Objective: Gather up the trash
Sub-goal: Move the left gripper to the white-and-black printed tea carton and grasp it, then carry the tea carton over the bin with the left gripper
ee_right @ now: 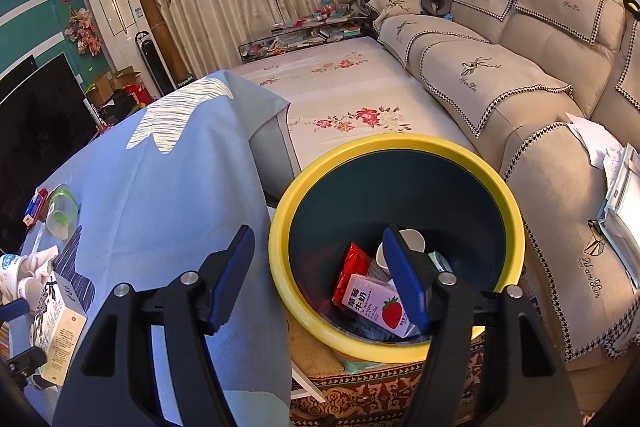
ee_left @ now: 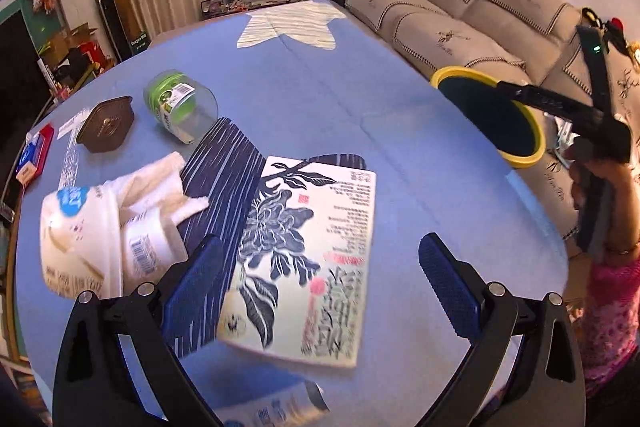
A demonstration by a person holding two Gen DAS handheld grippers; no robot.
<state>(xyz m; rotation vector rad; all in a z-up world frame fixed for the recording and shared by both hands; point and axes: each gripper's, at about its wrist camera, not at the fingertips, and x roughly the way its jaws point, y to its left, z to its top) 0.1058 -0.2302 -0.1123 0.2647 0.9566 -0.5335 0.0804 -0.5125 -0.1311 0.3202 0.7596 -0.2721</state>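
Note:
My left gripper (ee_left: 320,279) is open above a white box with blue flower print (ee_left: 304,259) lying flat on the blue tablecloth (ee_left: 320,99); the box lies between the fingers. A crumpled white wrapper and tissue pile (ee_left: 116,227) lies to its left. My right gripper (ee_right: 320,279) is open and empty over the rim of the yellow-rimmed dark bin (ee_right: 400,147), which also shows in the left wrist view (ee_left: 492,115). Inside the bin lie a pink strawberry milk carton (ee_right: 380,303), a red packet (ee_right: 352,271) and a white cup (ee_right: 412,239).
A clear jar with a green lid (ee_left: 180,107), a brown lid (ee_left: 106,125) and a red-blue pack (ee_left: 34,155) lie at the table's far left. A tube (ee_left: 280,407) lies near me. A beige sofa (ee_right: 520,67) stands right of the bin.

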